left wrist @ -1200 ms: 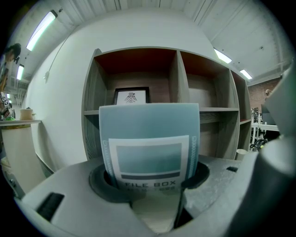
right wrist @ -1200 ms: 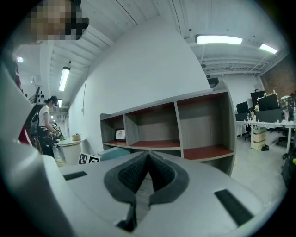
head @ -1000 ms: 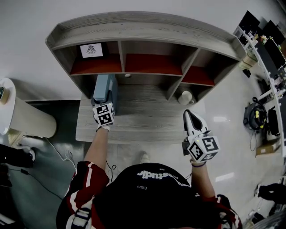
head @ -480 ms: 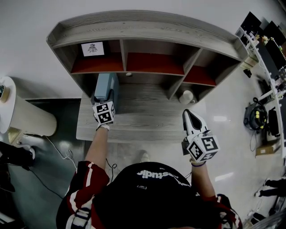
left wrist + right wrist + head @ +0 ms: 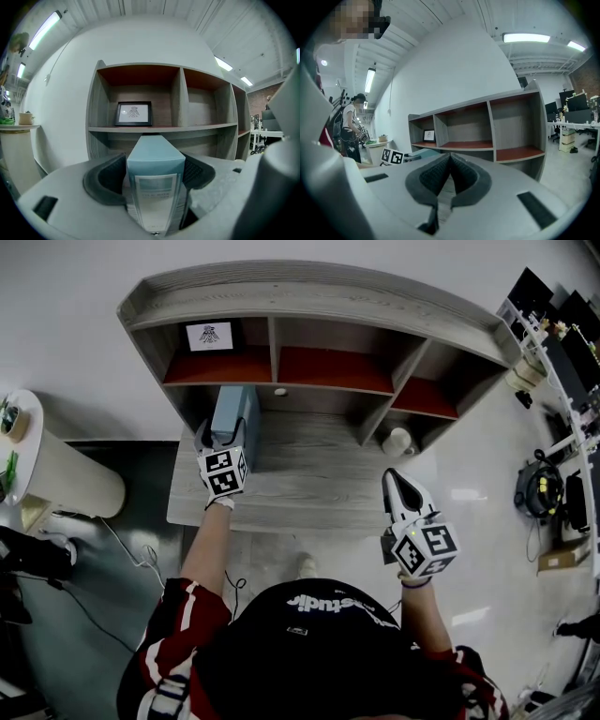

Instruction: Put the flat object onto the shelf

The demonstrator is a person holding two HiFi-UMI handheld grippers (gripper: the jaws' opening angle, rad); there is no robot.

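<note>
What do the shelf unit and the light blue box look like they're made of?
Shelf unit: likely grey wood-grain laminate board, matte, streaky grain showing; compartment floors look reddish. Light blue box: probably matte cardboard, judging by crisp folded edges and a printed label.

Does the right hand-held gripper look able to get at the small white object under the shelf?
Probably yes: the right hand-held gripper, shut and empty, faces the small white object across bare tabletop.

dark top [image 5: 323, 604] reads roughly "studio"; box label [image 5: 154, 197] blurred.
</note>
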